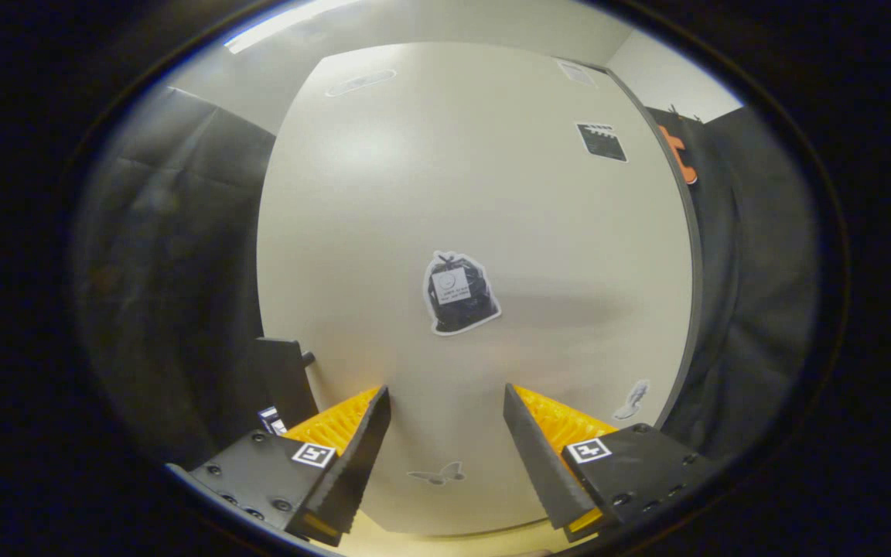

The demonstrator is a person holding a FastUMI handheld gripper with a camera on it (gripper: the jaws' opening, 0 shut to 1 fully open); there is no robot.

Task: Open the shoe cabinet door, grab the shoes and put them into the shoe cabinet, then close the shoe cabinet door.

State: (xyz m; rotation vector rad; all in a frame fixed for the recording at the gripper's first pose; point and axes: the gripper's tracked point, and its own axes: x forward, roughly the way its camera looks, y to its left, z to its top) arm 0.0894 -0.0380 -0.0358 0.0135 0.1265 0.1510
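Note:
The shoe cabinet's pale cream door (pixel 476 201) stands directly ahead of me and very close, flat and closed as far as I can tell. Stickers dot its face: a black bag-shaped one (pixel 459 292) just beyond the fingertips, a small butterfly (pixel 438 473) low between the fingers, a dark square (pixel 602 141) high on the right. My gripper (pixel 447 402) is open, its fingers spread with nothing between them, the tips near the door's lower part. I cannot tell if they touch it.
Black cloth hangs on both sides of the cabinet. A dark box-like object (pixel 285 379) sits low beside the left finger, against the door's left edge. An orange item (pixel 677 155) shows past the door's upper right edge.

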